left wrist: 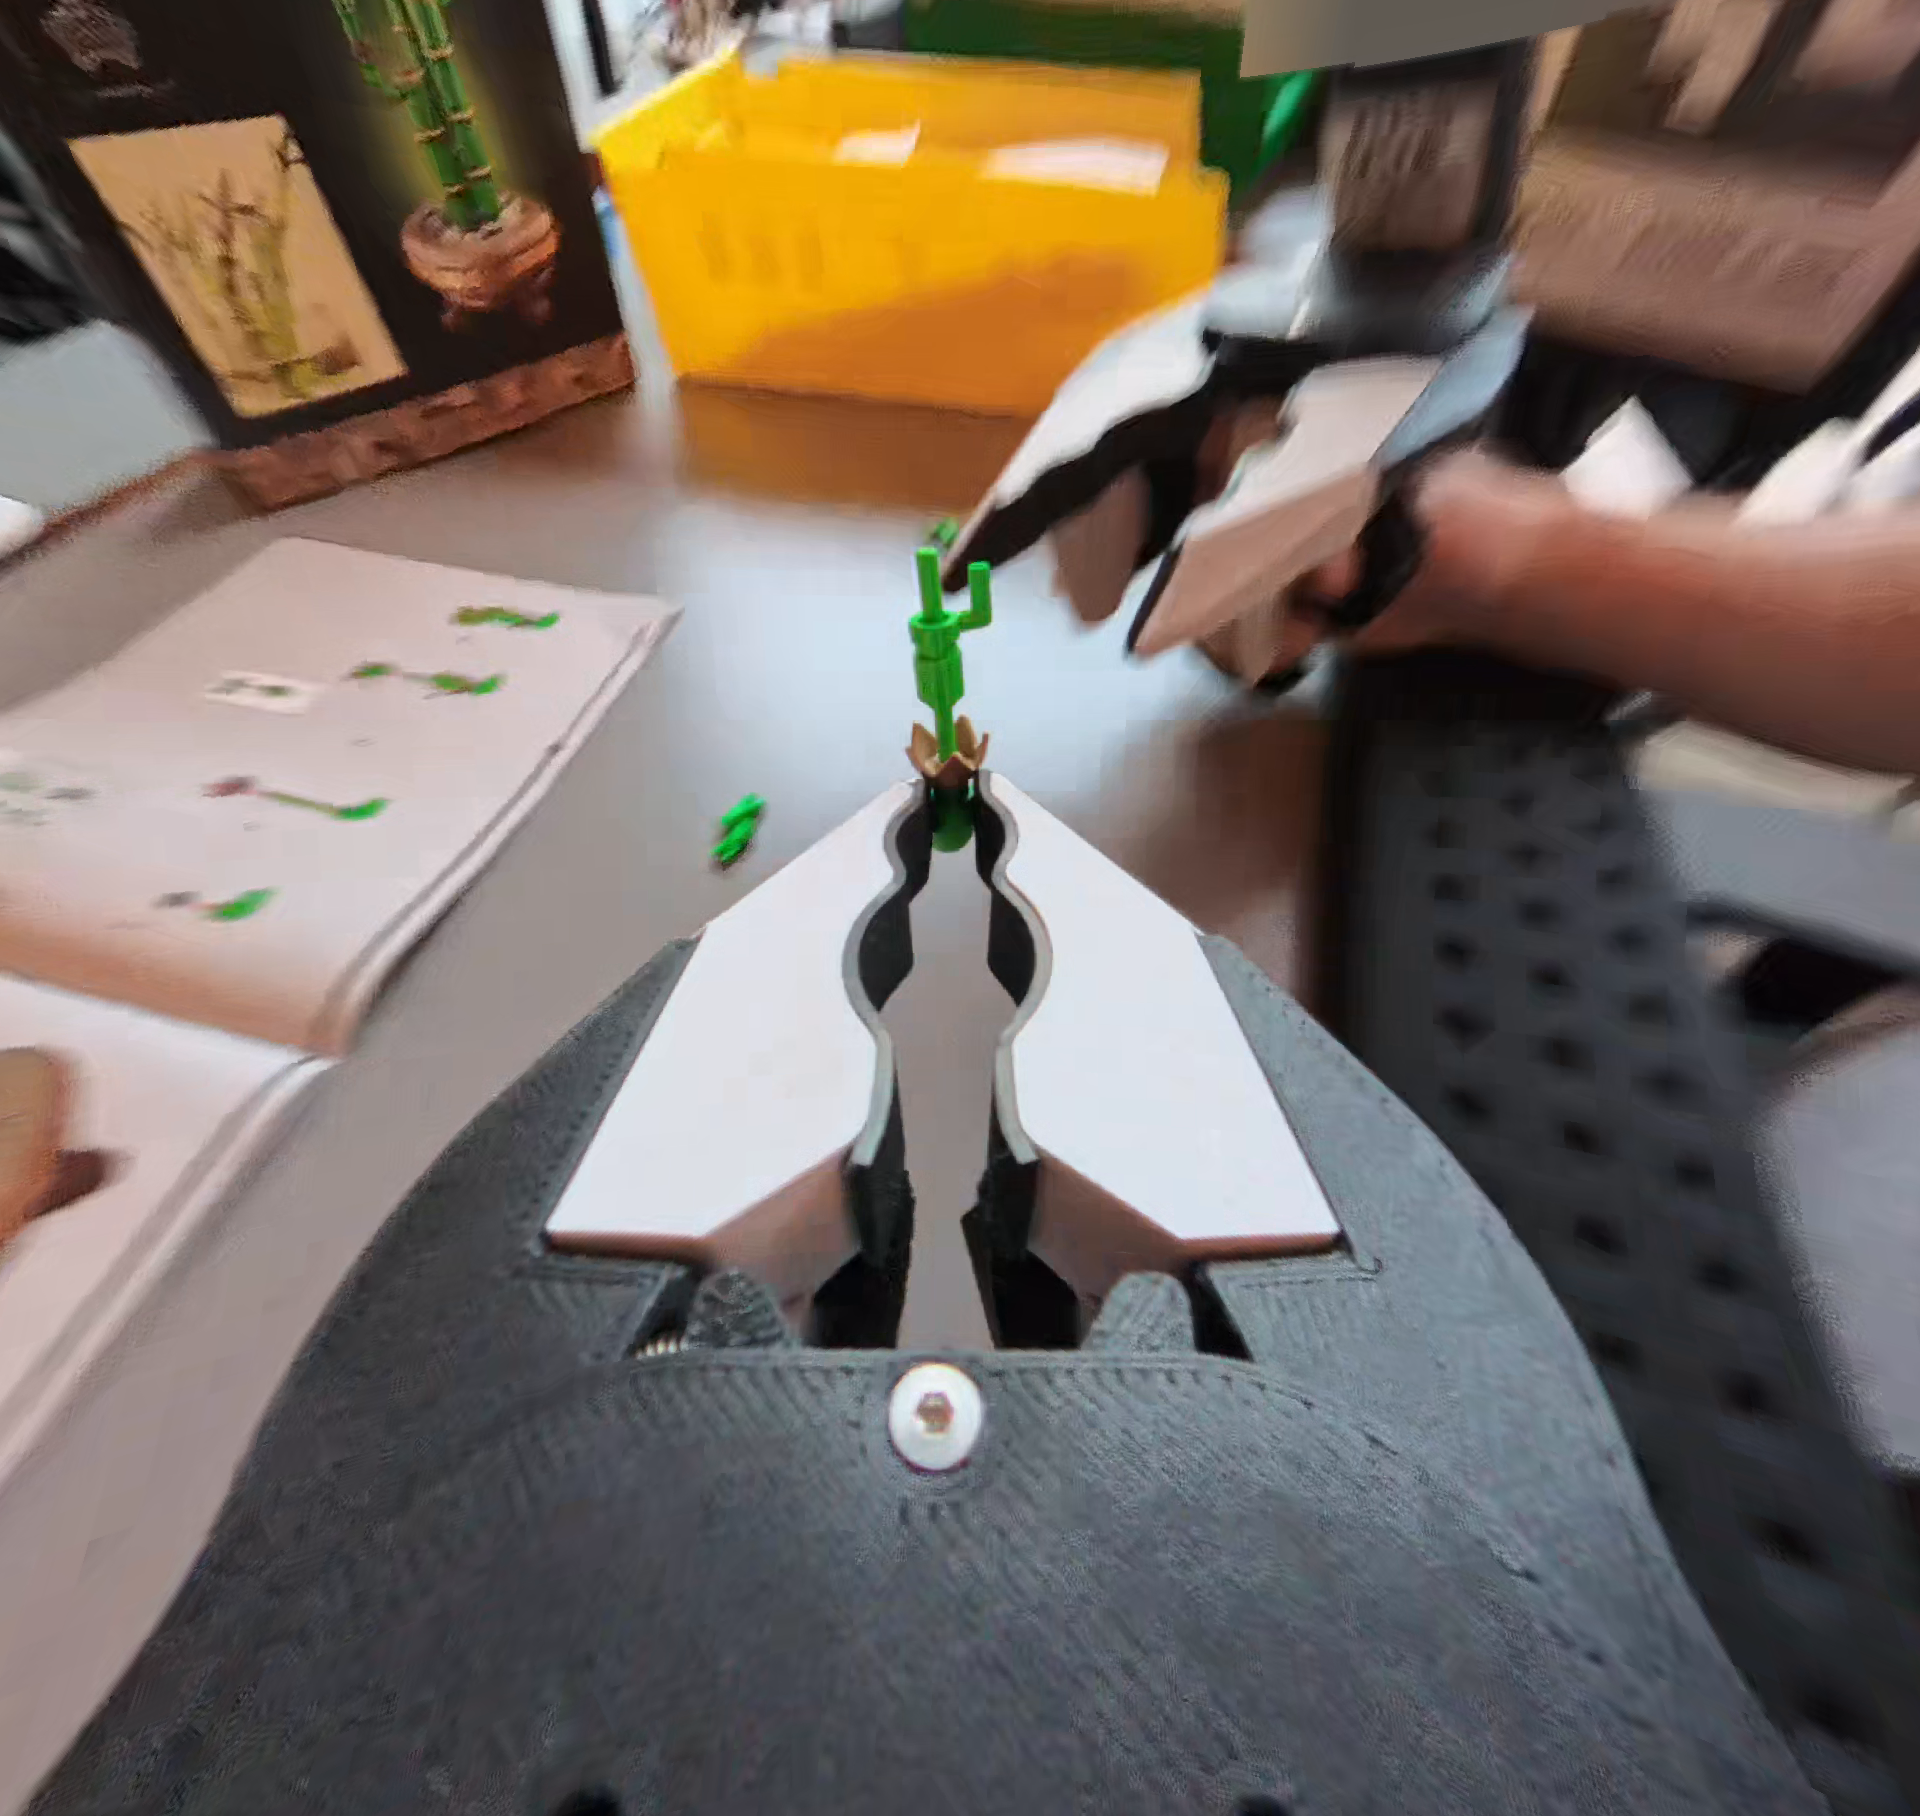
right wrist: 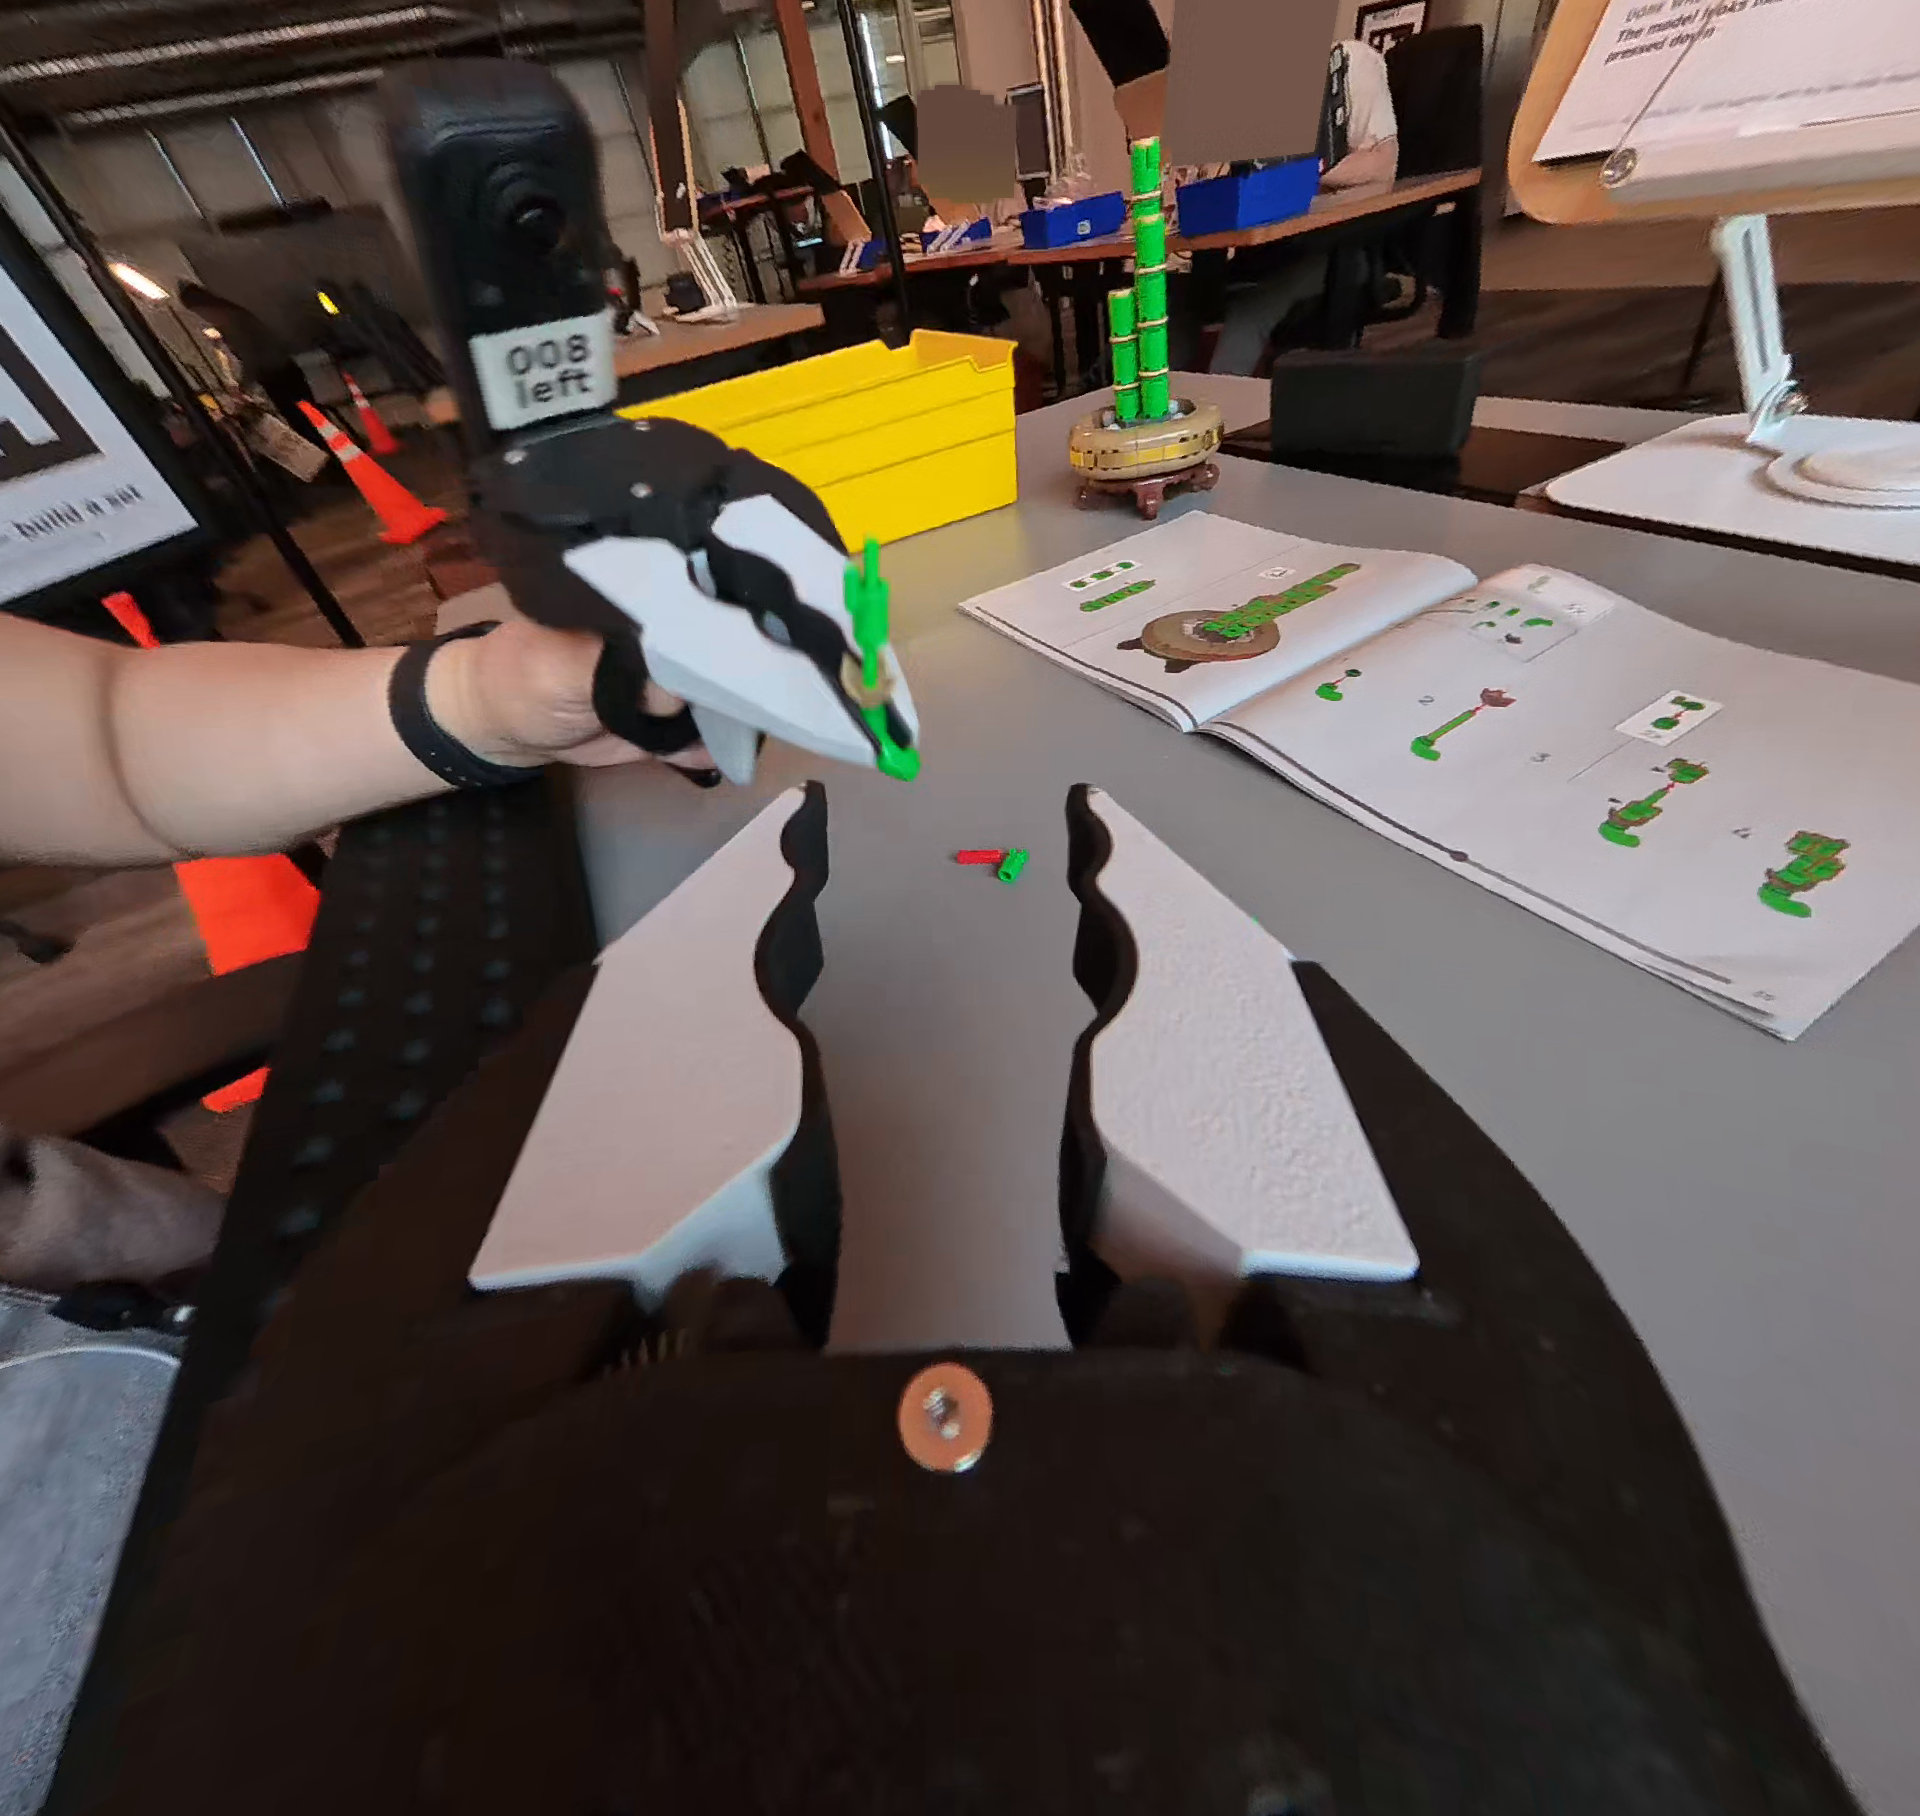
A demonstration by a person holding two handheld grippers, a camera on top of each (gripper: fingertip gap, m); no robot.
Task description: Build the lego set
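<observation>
My left gripper (left wrist: 948,798) is shut on a thin green lego stem (left wrist: 943,665) with a tan flower-shaped collar and a forked top, held upright above the table. The same gripper (right wrist: 883,727) and stem (right wrist: 871,623) show at the left of the right wrist view. My right gripper (right wrist: 945,800) is open and empty, low over the grey table (right wrist: 935,1039). A small red and green piece (right wrist: 992,860) lies on the table just beyond its fingertips. The right gripper (left wrist: 1049,582) shows blurred in the left wrist view, close to the stem's top.
An open instruction booklet (right wrist: 1455,727) lies to the right. A yellow bin (right wrist: 862,436) and the partly built bamboo model in its pot (right wrist: 1145,395) stand at the back. The set's box (left wrist: 312,187) stands at the far left. A loose green piece (left wrist: 740,826) lies near the booklet (left wrist: 291,758). The loose green piece (left wrist: 740,826) is about 10 cm from my right fingertips.
</observation>
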